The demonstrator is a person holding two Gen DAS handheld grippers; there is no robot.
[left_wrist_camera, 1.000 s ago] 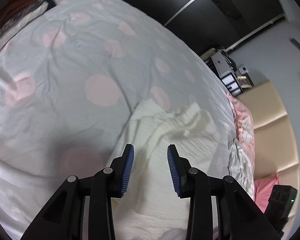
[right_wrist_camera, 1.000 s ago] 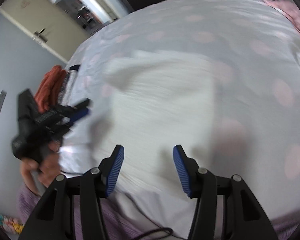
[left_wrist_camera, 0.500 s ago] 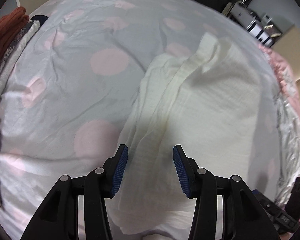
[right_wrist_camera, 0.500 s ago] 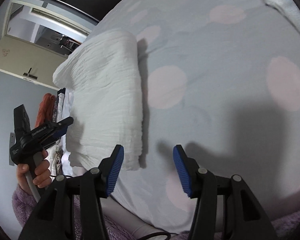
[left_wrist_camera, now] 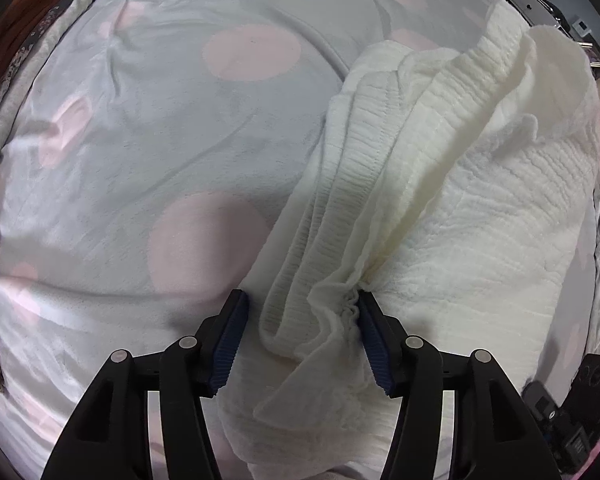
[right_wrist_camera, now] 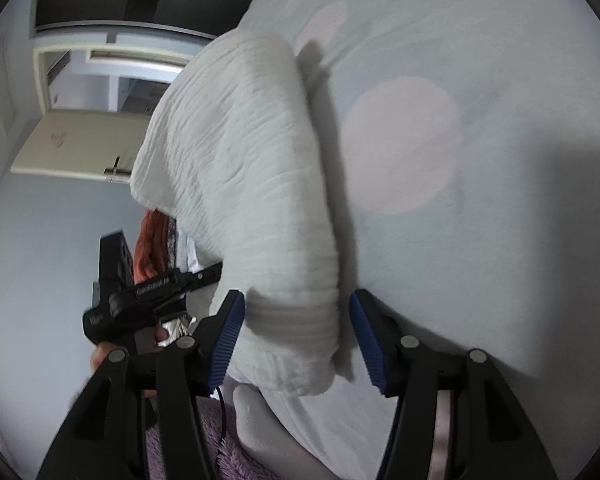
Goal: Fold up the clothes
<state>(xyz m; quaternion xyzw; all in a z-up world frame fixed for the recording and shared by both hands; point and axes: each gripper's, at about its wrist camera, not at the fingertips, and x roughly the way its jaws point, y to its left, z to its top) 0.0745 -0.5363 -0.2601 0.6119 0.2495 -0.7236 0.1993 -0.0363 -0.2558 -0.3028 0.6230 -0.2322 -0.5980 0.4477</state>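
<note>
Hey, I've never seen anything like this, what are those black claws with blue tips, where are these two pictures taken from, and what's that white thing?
No robot here: a person holds a two-finger tool in each hand, each with a wide-angle camera looking along its fingers. One picture comes from the left gripper, the other from the right gripper. Both stand open around the edge of a cream ribbed garment, which lies on a grey bedspread with pink dots. The garment's bunched hem touches one blue pad of the left tool, but nothing is clamped yet. Other clothes lie at the bed's edge.

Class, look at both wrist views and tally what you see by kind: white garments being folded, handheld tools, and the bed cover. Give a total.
White garment: 1
Tools: 2, left tool and right tool
Spotted bed cover: 1
Total: 4
</note>
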